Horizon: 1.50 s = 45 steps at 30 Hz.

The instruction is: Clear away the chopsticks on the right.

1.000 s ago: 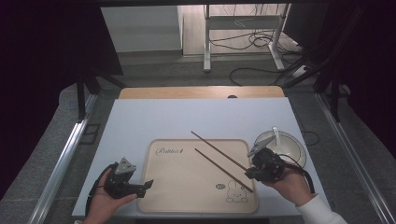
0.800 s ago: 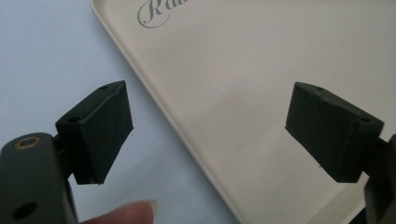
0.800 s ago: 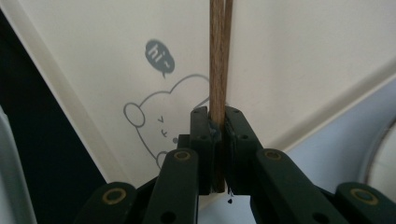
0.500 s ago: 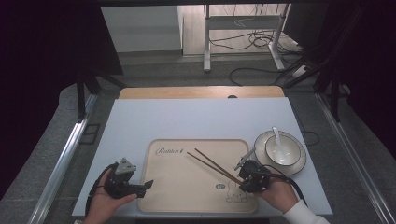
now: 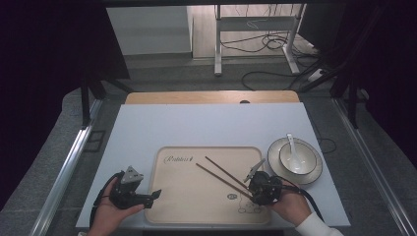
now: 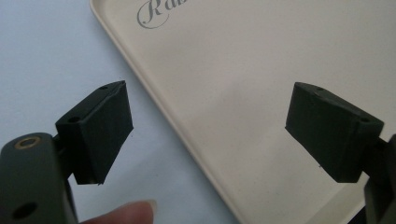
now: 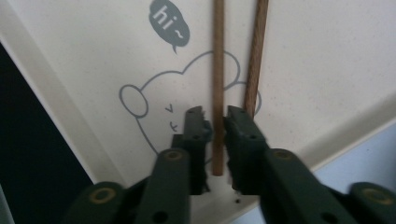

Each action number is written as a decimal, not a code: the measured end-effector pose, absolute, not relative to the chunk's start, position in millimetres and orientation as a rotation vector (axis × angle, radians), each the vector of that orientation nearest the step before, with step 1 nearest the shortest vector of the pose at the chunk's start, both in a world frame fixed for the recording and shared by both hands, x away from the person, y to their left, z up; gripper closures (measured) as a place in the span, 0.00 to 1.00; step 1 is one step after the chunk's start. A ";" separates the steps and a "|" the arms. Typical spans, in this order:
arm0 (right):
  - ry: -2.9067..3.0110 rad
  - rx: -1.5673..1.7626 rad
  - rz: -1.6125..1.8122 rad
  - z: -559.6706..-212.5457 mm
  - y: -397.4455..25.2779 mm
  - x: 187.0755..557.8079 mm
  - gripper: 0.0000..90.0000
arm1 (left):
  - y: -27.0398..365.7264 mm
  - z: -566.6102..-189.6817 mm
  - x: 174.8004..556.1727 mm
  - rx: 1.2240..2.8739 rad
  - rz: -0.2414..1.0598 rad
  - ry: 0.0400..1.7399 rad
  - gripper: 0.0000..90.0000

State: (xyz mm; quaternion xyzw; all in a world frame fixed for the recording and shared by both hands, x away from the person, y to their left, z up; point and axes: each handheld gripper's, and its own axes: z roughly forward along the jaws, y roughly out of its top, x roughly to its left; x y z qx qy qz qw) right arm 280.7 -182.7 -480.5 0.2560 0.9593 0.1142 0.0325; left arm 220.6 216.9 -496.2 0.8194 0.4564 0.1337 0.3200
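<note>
1. At the left of the high view, the left gripper (image 5: 147, 195) rests low in the person's hand at the near-left corner of the tray (image 5: 177, 206). Its jaws stand wide apart and hold nothing; in the left gripper view they straddle the tray's rim, one over the pale blue table (image 6: 42, 60), the other over the tray.
2. The tray itself lies flat on the table, with printed script near its far-left corner and a bear drawing (image 7: 140, 100) toward its near-right corner.
3. The chopsticks (image 5: 223, 177) lie slanted across the tray, roughly side by side, their near ends over the bear drawing.
4. The right gripper (image 7: 215, 123) is clenched on the near end of one chopstick (image 7: 218, 60). The second chopstick (image 7: 257, 56) runs just beside the jaw; whether it is caught as well is hidden by that jaw.
5. At the far right, a bowl (image 5: 297, 160) with a white spoon (image 5: 291, 145) sits on a plate (image 5: 275, 162), just beside the tray.
6. Risks, as I judge them: the grip sits at the very tip, so a lift could let the stick pivot or slip free. If only one stick is caught, the pair splits. A swing rightward with the long free end could strike the bowl or flick the spoon out.
</note>
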 end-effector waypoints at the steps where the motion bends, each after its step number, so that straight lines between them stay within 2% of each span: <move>1: 2.940 0.764 0.395 -474.5 -181.0 278.1 0.76 | 216.8 -496.0 220.7 2.152 0.352 1.201 0.17; 2: 2.940 0.764 0.395 -474.5 -181.0 278.1 0.76 | 216.8 -496.0 220.7 2.152 0.352 1.201 0.17; 3: 2.912 0.729 0.484 -465.0 -176.9 277.3 0.65 | 216.7 -495.9 220.8 2.151 0.353 1.202 0.17; 4: 2.912 0.729 0.484 -465.0 -176.9 277.3 0.65 | 216.6 -495.8 220.9 2.152 0.356 1.201 0.17; 8: 2.867 0.673 0.684 -447.3 -147.7 286.6 0.54 | 216.3 -493.5 219.8 2.149 0.364 1.191 0.17; 10: 2.872 0.671 0.701 -447.0 -141.3 290.0 0.55 | 216.7 -493.1 219.7 2.147 0.365 1.189 0.17; 11: 2.877 0.664 0.711 -448.0 -132.3 295.6 0.59 | 217.2 -493.1 219.6 2.146 0.365 1.191 0.17; 13: 2.925 0.638 0.731 -455.9 -103.0 318.6 0.76 | 218.1 -493.7 220.0 2.144 0.363 1.194 0.17; 14: 2.925 0.638 0.731 -455.9 -103.0 318.6 0.76 | 218.6 -493.8 220.2 2.144 0.363 1.194 0.17; 15: 2.951 0.650 0.743 -463.7 -86.1 334.2 0.90 | 219.1 -493.8 220.3 2.142 0.361 1.193 0.17; 17: 2.971 0.651 0.735 -471.8 -69.5 346.7 0.98 | 219.2 -493.9 220.0 2.139 0.358 1.195 0.17; 23: 2.986 0.687 0.676 -495.9 -32.9 372.9 0.99 | 219.7 -493.5 219.0 2.139 0.356 1.190 0.17; 28: 2.960 0.726 0.660 -504.4 -29.4 379.7 0.99 | 220.8 -493.6 218.6 2.137 0.356 1.188 0.17; 37: 2.821 0.991 0.654 -503.5 -67.0 403.1 0.99 | 221.5 -494.1 219.7 2.140 0.357 1.186 0.17; 45: 2.737 1.071 0.601 -501.1 -92.9 412.2 0.99 | 222.0 -494.3 220.1 2.141 0.357 1.184 0.17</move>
